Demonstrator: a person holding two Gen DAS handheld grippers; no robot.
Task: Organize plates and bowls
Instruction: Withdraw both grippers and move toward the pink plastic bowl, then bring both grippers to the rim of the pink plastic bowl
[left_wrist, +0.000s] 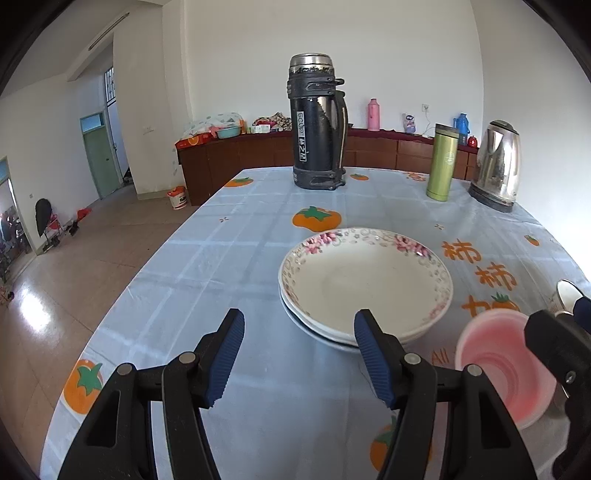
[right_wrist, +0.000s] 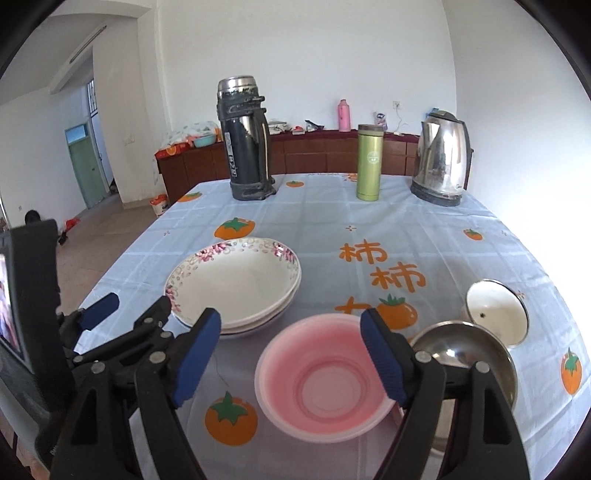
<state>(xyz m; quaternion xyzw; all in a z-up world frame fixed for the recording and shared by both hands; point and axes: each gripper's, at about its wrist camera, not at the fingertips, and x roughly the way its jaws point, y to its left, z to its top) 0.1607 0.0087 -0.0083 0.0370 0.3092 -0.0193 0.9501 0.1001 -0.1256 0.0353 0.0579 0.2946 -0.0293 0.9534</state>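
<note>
The stack of plates (right_wrist: 236, 284) sits mid-table, with the pink bowl (right_wrist: 325, 376) just beside it, nearer the camera. The right gripper (right_wrist: 291, 354) hovers over that bowl, jaws spread with nothing pinched; the left gripper (left_wrist: 299, 354) is spread and empty too. Best to straddle the bowl's rim squarely — then close gently.

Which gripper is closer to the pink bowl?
Right. The right gripper hangs open just above the pink bowl; the left gripper is off beside it, by the plates.
</note>
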